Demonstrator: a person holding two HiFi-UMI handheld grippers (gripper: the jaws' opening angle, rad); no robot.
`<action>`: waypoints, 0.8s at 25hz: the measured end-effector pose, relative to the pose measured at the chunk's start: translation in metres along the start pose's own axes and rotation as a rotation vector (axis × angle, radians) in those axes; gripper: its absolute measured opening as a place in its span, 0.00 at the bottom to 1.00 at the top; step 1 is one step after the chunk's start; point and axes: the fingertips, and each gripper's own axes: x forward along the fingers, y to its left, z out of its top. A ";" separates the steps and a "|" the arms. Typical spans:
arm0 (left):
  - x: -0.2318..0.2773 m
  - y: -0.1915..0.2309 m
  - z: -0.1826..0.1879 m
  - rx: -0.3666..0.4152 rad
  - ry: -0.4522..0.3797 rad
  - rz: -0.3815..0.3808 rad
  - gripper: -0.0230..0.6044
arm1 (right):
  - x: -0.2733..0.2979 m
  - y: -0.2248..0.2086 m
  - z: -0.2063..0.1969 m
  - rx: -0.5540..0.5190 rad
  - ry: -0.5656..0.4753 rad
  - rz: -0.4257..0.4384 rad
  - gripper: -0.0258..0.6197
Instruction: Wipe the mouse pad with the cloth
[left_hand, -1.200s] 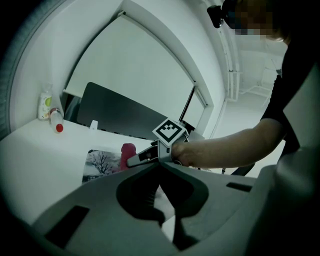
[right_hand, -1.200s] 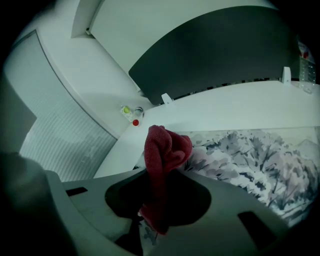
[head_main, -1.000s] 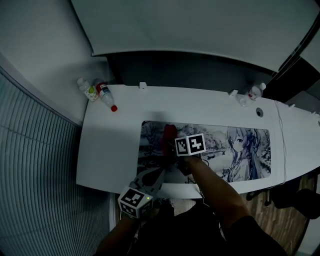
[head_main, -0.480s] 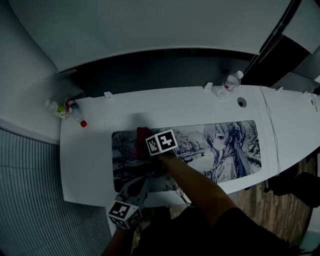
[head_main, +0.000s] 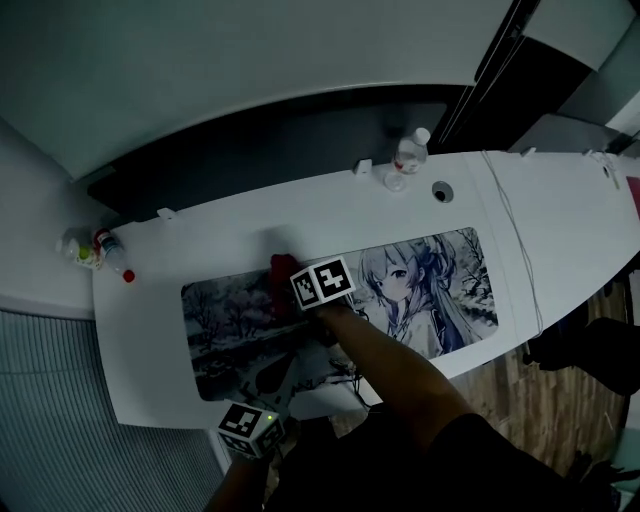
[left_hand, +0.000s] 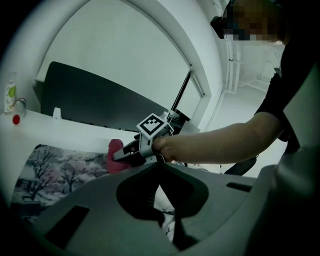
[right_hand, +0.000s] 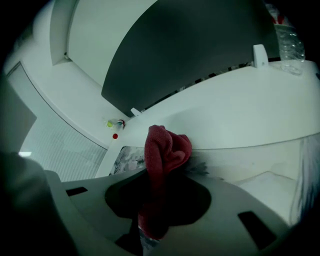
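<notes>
A long mouse pad (head_main: 420, 290) printed with an anime girl and winter trees lies on the white desk (head_main: 140, 340). My right gripper (head_main: 292, 290) is shut on a bunched red cloth (head_main: 283, 273) and presses it onto the pad's left part near the far edge. In the right gripper view the cloth (right_hand: 165, 150) sticks out past the jaws of my right gripper (right_hand: 150, 210), over the pad (right_hand: 125, 157). My left gripper (head_main: 280, 368) is at the pad's front edge, jaws together, nothing seen in them. The left gripper view shows my left gripper (left_hand: 162, 210) above the pad (left_hand: 55, 170).
Two small bottles (head_main: 100, 248) lie at the desk's far left corner. A clear bottle (head_main: 408, 152) stands at the back edge beside a round cable hole (head_main: 443, 191). A white cable (head_main: 515, 250) crosses the desk right of the pad. A dark panel runs behind the desk.
The head view has swung, so the desk sits further left and tilted. The right gripper with the cloth has slid a little rightward along the pad. The left gripper stays at the front edge.
</notes>
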 end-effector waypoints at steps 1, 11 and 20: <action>0.008 -0.006 0.001 0.003 0.004 -0.012 0.05 | -0.009 -0.010 0.001 0.009 -0.007 -0.007 0.21; 0.089 -0.076 0.005 0.046 0.043 -0.131 0.05 | -0.102 -0.110 -0.002 0.089 -0.080 -0.073 0.21; 0.153 -0.141 0.004 0.074 0.064 -0.200 0.05 | -0.185 -0.193 -0.011 0.143 -0.134 -0.128 0.21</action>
